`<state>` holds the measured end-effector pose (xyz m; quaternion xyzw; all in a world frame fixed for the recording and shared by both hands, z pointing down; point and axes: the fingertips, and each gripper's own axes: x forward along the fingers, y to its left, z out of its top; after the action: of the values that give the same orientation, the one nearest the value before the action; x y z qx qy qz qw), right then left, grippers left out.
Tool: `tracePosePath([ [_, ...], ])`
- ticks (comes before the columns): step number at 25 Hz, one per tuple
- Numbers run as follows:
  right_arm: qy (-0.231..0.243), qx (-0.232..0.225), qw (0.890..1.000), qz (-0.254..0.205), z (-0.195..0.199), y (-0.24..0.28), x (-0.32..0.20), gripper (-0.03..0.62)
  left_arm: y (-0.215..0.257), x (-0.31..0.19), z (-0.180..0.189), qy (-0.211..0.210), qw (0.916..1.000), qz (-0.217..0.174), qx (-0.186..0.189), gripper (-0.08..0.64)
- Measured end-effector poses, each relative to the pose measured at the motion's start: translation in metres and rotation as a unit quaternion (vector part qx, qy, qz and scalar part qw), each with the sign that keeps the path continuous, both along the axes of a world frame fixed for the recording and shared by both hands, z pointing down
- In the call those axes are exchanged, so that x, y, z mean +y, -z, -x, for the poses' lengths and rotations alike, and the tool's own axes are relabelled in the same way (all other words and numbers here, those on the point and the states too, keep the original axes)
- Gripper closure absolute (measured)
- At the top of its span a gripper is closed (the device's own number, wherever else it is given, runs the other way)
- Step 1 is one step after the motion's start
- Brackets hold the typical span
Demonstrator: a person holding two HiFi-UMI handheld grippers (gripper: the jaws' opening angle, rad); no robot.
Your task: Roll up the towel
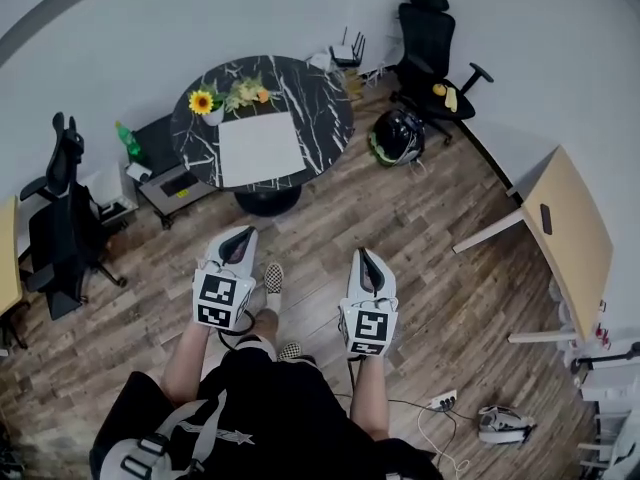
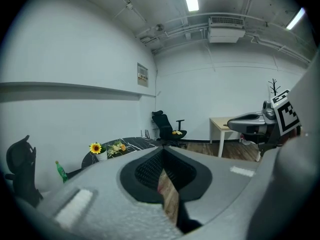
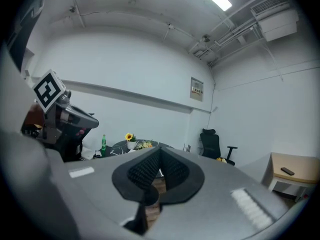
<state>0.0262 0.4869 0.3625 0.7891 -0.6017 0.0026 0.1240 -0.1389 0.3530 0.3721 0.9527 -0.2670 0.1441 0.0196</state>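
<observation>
Round black marble-patterned table: bears a flat, square white towel, unrolled, on the side nearest the person.
Yellow sunflower in a white pot: at the table's left edge.
Grey left gripper: jaws together, empty, well short of the table.
Grey right gripper: jaws together, empty, equally short of the table.
Black office chair: beyond the table, to its right.

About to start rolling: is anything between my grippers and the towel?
Nothing visible. The left gripper and right gripper, shut and empty, face bare floor up to the table; the towel lies at its near edge, flowers behind it.
</observation>
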Motion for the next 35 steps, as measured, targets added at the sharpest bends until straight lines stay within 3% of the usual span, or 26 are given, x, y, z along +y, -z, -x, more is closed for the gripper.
tracePosePath([
  [9, 0.048, -0.017, 0.999, 0.017, -0.035, -0.029, -0.124, 0.588, -0.034, -0.105, -0.027, 0.041, 0.9986, 0.028, -0.021, 0.549],
  [17, 0.087, -0.041, 0.993, 0.062, -0.056, -0.074, -0.225, 0.588, -0.078, -0.192, -0.045, 0.071, 0.9936, 0.070, -0.053, 0.549],
  [35, 0.156, -0.064, 0.971, 0.170, -0.060, -0.189, -0.358, 0.588, -0.191, -0.293, -0.032, 0.127, 0.9737, 0.155, -0.108, 0.549],
])
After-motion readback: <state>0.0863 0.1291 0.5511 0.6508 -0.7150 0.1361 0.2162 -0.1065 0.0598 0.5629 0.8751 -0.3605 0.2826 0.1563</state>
